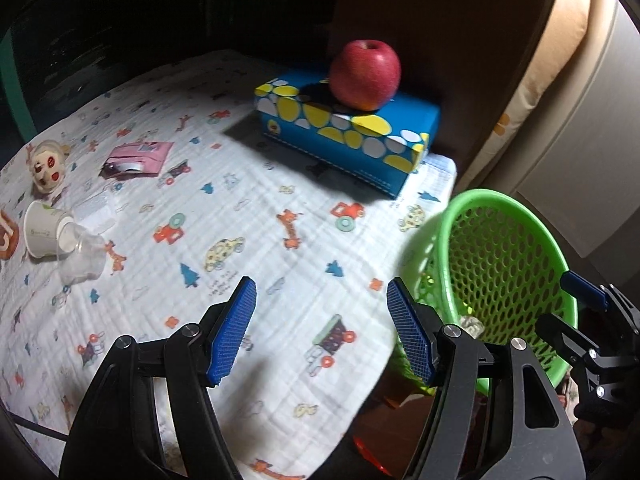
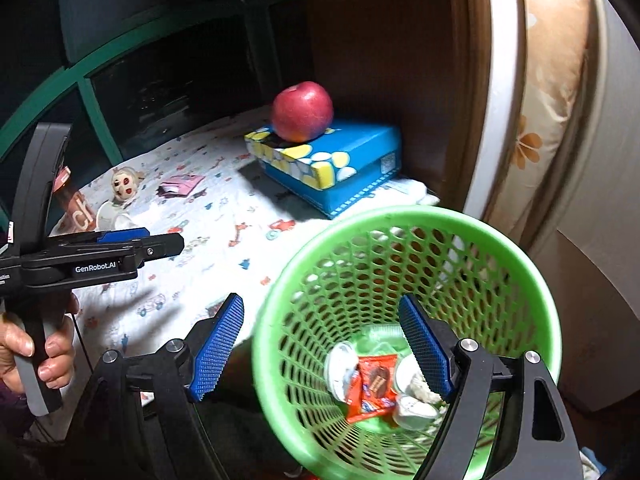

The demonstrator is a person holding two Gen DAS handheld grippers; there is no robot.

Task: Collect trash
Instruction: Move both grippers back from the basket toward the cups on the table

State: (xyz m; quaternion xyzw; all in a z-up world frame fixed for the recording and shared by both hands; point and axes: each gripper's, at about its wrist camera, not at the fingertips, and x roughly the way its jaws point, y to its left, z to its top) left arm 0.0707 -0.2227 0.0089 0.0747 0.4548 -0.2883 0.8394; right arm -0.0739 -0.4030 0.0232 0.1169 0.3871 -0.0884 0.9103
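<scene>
The left gripper (image 1: 320, 328) is hovering over the near edge of the cloth (image 1: 240, 208), jaws spread apart and holding nothing. The right gripper (image 2: 320, 348) is poised above the green bin (image 2: 400, 220), jaws likewise released and empty; one finger is lying outside the rim, the other inside.

The bin is standing just beside the table's right edge, tilted toward the cameras. Inside it are lying a red wrapper (image 2: 370, 388) and several crumpled white pieces (image 2: 414, 410).

Trash still sitting on the cloth at the far left: a paper cup (image 1: 42, 234) on its side, a clear cup (image 1: 82, 258) touching its mouth, and a pink wrapper (image 1: 138, 158) further back. A doll head (image 1: 48, 166) is resting near them.

An apple (image 1: 365, 74) is sitting on a blue box (image 1: 348, 136) at the back.

A hand (image 2: 36, 354) is gripping the left tool's handle.
</scene>
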